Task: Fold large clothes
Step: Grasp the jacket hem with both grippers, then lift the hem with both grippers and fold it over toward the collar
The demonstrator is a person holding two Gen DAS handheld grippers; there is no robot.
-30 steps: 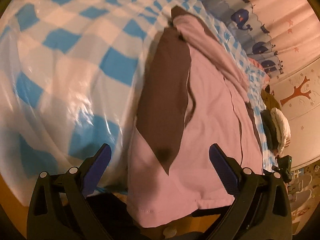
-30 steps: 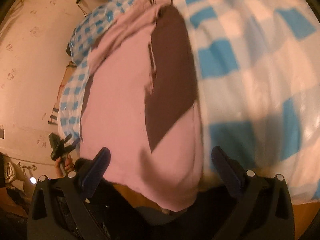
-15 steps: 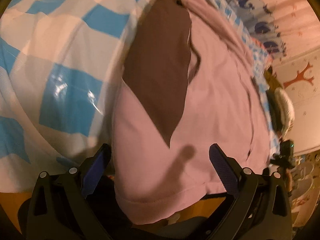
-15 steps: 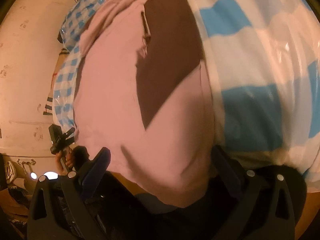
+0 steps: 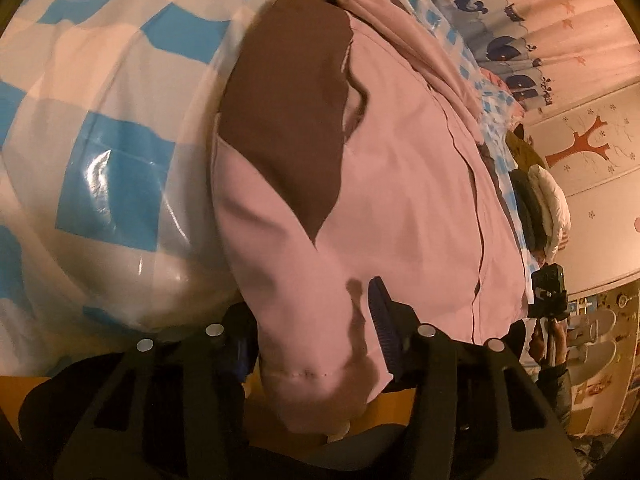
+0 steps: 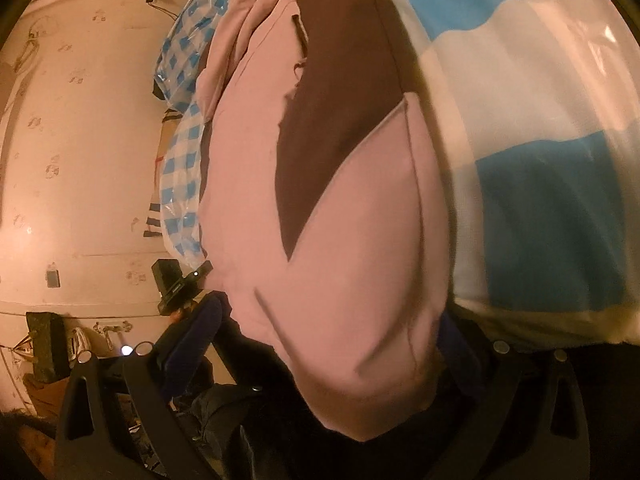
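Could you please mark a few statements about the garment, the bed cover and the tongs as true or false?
1. The pink garment with a dark brown panel lies on a blue-and-white checked glossy bed cover. True.
2. The garment's hem corner sits between the left tongs. True; they are closing on it.
3. The brown panel is square. False; it tapers to a point.
4. The right tongs are shut tight on nothing. False; they stand wide with pink cloth between them.

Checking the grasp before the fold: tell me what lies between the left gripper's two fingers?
The hem of the pink garment with a brown panel lies between the closing fingers of the left gripper, seen in the left wrist view.
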